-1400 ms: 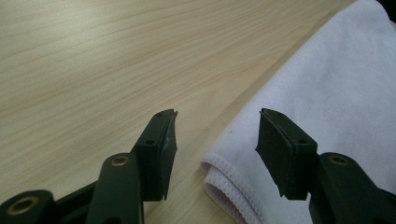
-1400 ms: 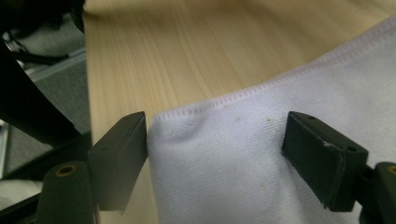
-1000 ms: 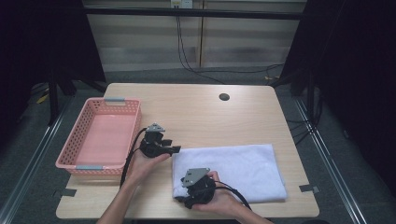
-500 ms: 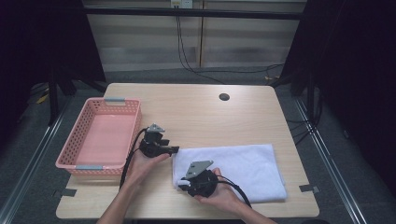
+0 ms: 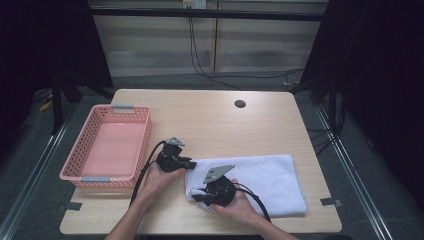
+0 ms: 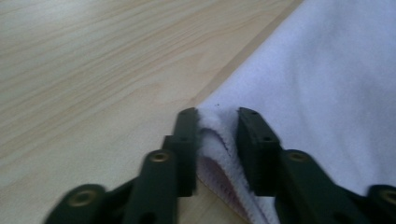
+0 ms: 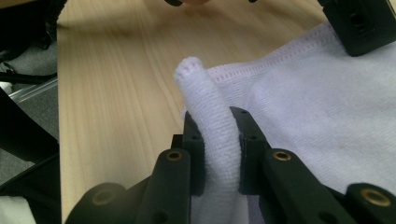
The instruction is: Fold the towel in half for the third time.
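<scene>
both sets of jaws just been closing, each now with cloth pinched between; hands barely shifted from a second ago, right one nudged slightly toward the towel's left end. wooden table (image 5: 210, 120) spread wide under everything, dark round hole (image 5: 240, 104) near the far edge. pink basket (image 5: 85, 150) sitting at the left side of the tabletop, well apart from the cloth. white towel (image 5: 265, 182) lying flat on the near right part of the table, folded, its left end right by both hands. left gripper (image 5: 189, 163) low at the towel's far left corner, reaching in from the left; seen down its own view, left gripper (image 6: 217, 140) clamped on the corner of the towel (image 6: 327, 93), folded layers of the hem squeezed between the two black pads, bare table (image 6: 93, 70) off to the side. right gripper (image 5: 196, 197) down at the near left corner, hand wrapped round it from below; along its own view, right gripper (image 7: 218, 149) pinching a raised fold of the towel (image 7: 303, 93), a rounded tuft of cloth standing up above the pads, rest of the cloth flat on the table (image 7: 116, 93) behind. part of the other gripper poking in at the top right corner there. both corners gripped, cloth otherwise still resting on the wood.
</scene>
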`<state>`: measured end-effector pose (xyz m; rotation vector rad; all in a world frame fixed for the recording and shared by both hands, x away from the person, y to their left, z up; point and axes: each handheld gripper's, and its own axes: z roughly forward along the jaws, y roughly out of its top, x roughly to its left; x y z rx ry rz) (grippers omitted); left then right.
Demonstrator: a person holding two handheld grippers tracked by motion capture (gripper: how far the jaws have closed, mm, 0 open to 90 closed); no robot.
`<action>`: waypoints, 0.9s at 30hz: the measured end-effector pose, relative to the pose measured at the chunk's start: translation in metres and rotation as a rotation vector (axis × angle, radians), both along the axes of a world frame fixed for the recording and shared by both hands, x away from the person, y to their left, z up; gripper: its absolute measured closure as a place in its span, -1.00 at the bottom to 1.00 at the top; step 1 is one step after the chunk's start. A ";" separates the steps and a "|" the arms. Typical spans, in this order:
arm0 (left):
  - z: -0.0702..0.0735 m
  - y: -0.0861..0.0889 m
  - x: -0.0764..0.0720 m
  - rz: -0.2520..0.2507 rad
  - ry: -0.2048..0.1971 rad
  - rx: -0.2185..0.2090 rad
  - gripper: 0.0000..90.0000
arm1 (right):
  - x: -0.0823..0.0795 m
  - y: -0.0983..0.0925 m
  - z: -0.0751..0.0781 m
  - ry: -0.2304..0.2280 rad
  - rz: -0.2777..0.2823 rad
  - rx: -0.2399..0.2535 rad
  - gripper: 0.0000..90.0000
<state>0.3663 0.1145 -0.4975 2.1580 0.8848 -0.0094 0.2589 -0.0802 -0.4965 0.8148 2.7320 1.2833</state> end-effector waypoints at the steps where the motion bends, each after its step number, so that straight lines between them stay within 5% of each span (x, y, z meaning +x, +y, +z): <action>1: 0.001 0.001 0.000 0.003 0.007 -0.019 0.76 | 0.000 0.000 0.001 0.004 -0.002 0.002 0.74; 10: 0.023 0.012 -0.001 0.020 -0.007 -0.192 0.86 | 0.001 -0.010 0.023 -0.003 -0.020 0.083 0.75; 27: 0.057 0.027 -0.002 0.047 -0.014 -0.279 0.87 | 0.001 -0.011 0.059 -0.041 -0.002 0.165 0.76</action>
